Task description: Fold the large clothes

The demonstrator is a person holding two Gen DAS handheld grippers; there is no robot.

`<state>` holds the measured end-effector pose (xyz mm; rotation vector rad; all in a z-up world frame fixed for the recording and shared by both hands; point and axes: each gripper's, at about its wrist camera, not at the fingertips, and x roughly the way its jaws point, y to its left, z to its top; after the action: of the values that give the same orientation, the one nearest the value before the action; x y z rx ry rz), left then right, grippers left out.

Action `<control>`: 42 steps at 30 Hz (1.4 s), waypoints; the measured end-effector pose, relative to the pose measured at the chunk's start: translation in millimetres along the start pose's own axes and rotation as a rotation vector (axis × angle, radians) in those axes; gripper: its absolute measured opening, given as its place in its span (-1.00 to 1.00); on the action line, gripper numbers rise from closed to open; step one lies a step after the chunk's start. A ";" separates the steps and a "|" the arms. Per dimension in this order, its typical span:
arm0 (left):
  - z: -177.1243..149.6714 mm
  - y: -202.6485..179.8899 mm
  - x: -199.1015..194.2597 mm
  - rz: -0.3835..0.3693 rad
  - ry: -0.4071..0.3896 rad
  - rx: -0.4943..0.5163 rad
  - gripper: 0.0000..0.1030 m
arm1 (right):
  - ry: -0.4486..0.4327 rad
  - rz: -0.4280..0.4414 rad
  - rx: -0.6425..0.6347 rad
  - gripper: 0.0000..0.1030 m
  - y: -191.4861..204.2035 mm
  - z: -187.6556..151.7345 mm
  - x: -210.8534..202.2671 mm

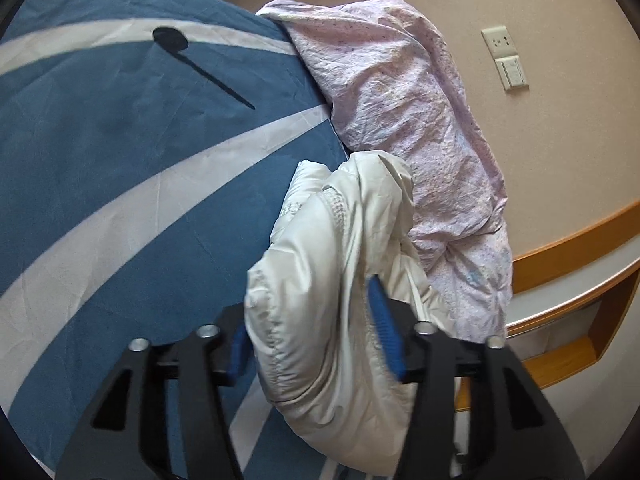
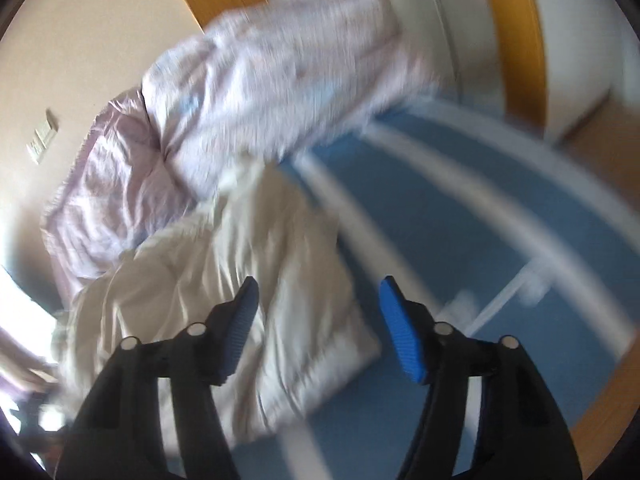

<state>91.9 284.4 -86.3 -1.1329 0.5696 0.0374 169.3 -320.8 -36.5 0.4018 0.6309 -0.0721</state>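
A white padded jacket (image 1: 312, 240) lies bunched on the blue bedspread with white bands (image 1: 120, 140). My left gripper (image 1: 308, 304) stands open around a thick fold of it. The fold bulges between the jaws, and the blue face of the right pad (image 1: 384, 332) shows bare beside the cloth. In the blurred right wrist view the same jacket (image 2: 224, 248) lies spread on the bedspread (image 2: 440, 220). My right gripper (image 2: 318, 284) hovers above its near edge, open, with nothing between its fingers.
A crumpled pink quilt (image 1: 400, 100) is piled against the wall beside the jacket, also visible as the quilt (image 2: 260, 80) in the right wrist view. A wall socket (image 1: 498, 42) and a wood-trimmed ledge (image 1: 572, 240) are at the right. A wooden frame (image 2: 516, 40) stands behind the bed.
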 end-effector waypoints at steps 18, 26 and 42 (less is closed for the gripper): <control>-11.2 -13.8 10.7 0.066 -0.076 0.106 0.69 | 0.035 0.143 -0.565 0.25 189.6 -37.0 41.1; -10.9 -16.5 26.5 0.079 -0.046 0.096 0.69 | 0.061 0.108 -0.592 0.25 195.8 -47.7 59.0; -7.1 -15.1 39.9 0.074 -0.071 -0.005 0.56 | 0.099 -0.029 -0.748 0.42 218.0 -85.2 94.4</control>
<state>127.9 261.6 -93.5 -1.1104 0.5485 0.1424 238.6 -82.0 -79.5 -0.3281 0.7130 0.1564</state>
